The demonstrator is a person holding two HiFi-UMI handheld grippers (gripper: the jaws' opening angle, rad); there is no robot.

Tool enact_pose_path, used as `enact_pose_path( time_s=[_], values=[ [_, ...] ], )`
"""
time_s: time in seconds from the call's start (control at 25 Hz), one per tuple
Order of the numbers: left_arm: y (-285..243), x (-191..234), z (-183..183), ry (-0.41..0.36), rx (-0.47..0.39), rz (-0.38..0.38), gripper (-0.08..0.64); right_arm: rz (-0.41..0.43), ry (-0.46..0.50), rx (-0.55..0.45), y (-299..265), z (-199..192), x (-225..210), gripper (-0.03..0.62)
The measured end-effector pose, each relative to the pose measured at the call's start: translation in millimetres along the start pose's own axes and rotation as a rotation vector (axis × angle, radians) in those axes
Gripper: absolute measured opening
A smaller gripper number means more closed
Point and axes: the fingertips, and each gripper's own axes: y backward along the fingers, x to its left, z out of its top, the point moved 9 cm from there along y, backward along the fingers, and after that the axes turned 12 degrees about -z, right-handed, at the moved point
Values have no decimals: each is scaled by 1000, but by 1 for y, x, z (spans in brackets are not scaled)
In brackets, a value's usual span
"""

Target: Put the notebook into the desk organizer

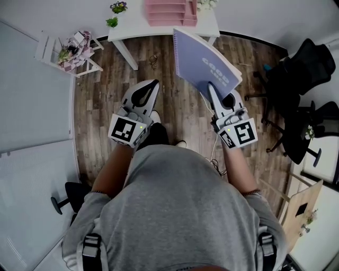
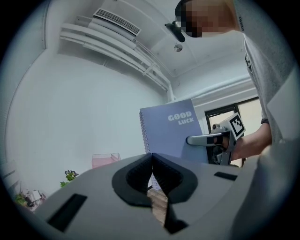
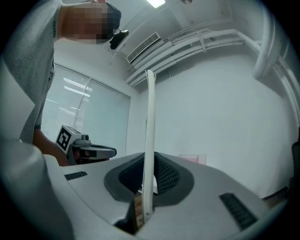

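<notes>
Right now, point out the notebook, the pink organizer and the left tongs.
notebook [image 1: 204, 66]: head view, middle of its purple cover.
organizer [image 1: 172, 22]: head view, its pink front wall.
left tongs [image 1: 154, 82]: head view, the closed tips.

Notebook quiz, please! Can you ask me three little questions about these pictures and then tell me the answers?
1. Which gripper holds the notebook?
2. The pink desk organizer stands on: A a sofa, B the white table, C a bed.
3. True or false: the left gripper is shut with nothing between its jaws.

Key: 1 the right gripper; 2 B; 3 true.
</notes>
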Motion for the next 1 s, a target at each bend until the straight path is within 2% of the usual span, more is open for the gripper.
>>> enact_pose_path(
  time_s=[0.56,1.0],
  values=[
    [-43,104,3,7,-23,-45,20,-11,8,34,-102,4,-11,37],
    [-52,182,-5,35,-22,-105,20,-32,15,43,-177,7,6,37]
  ],
)
